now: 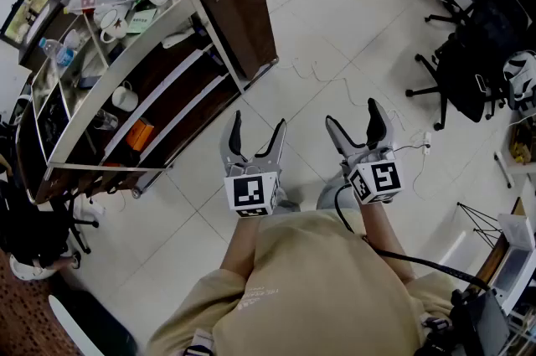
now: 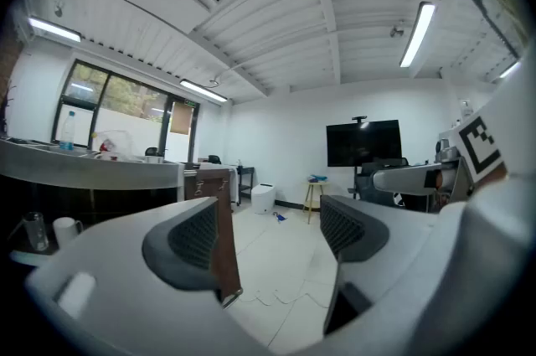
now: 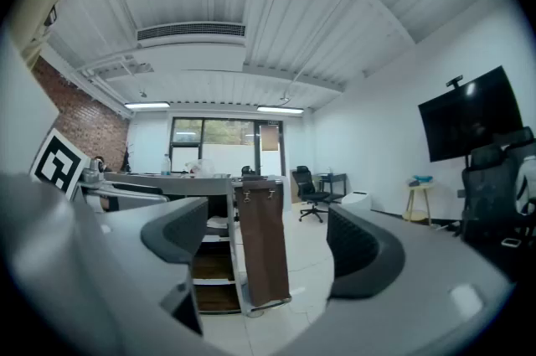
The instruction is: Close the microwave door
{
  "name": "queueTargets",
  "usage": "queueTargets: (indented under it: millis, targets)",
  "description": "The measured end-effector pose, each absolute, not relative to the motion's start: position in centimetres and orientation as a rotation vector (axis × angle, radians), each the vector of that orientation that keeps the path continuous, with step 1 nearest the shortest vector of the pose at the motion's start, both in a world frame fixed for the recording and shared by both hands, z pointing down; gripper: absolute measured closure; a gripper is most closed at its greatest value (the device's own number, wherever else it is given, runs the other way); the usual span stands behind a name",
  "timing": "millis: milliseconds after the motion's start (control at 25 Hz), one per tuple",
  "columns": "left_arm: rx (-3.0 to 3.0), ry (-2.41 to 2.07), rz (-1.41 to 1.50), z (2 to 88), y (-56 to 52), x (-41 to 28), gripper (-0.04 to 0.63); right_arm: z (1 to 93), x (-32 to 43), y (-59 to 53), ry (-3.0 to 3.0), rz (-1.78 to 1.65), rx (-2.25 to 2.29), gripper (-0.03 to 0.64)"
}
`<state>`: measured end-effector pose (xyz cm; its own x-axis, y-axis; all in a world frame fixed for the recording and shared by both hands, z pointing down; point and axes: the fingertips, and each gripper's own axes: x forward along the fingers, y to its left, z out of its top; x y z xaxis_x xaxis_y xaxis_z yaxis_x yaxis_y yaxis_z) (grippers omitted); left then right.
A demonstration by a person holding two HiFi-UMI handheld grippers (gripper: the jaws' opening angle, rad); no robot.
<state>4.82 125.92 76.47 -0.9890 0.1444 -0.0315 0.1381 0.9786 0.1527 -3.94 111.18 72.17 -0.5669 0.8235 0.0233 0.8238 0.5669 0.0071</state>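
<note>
We hold the left claw (image 1: 258, 121) and the right claw (image 1: 353, 113) out level in front of us, side by side but apart, over the white floor (image 1: 335, 36). Both claws are wide open. Nothing sits between their jaws, only floor and far-off room.

We cannot make out a microwave in any view, so we cannot say where it is or which way its door points.

The big thing near us is a long shelf (image 1: 134, 61) on our left. In the head view, its long side runs from the lower left up to the upper right. A brown end board (image 1: 247, 15) closes the far end. White cups (image 1: 111, 28) and a water bottle (image 1: 59, 49) stand on top.

Only the head view shows the shelf from above, our tan shirt (image 1: 327, 287) and a black chair (image 1: 469, 61) on the right.

The left claw view looks past the shelf end at a black screen (image 2: 363, 143) on the far wall and a small stool (image 2: 314, 193).

The right claw view looks straight at the brown end board, which stands upright, and shows the shelf boards beside it, a window (image 3: 213, 145) and a brick wall (image 3: 88, 128).
</note>
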Motion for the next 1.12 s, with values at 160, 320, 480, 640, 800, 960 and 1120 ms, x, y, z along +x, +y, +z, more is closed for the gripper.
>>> queueTargets:
  millis: [160, 320, 480, 640, 800, 960, 1120]
  targets:
    - [0.116, 3.093, 0.229, 74.3, 120.6, 0.9, 0.216, 69.8, -7.0, 105.9, -2.81, -0.012, -1.391, 0.181]
    - [-0.015, 3.087, 0.247, 71.5, 113.0, -6.2, 0.216, 67.1, -11.7, 98.5, -2.85, -0.017, -1.344, 0.181]
    - [-0.19, 3.065, 0.262, 68.1, 103.4, -13.3, 0.216, 65.2, -17.3, 89.7, -2.885, 0.004, -1.24, 0.183]
    - [-0.377, 3.043, 0.212, 65.6, 94.8, -18.7, 0.216, 63.4, -21.7, 81.9, -2.948, 0.051, -1.118, 0.183]
    - [-0.538, 3.021, 0.182, 64.4, 86.7, -23.3, 0.216, 62.8, -24.5, 73.6, -3.017, 0.078, -0.979, 0.183]
    - [-0.68, 2.992, 0.184, 62.6, 78.7, -26.8, 0.216, 60.4, -26.0, 65.1, -3.093, 0.077, -0.835, 0.184]
    - [-0.844, 2.927, 0.195, 60.0, 69.0, -28.6, 0.216, 58.1, -25.5, 55.8, -3.146, 0.053, -0.655, 0.184]
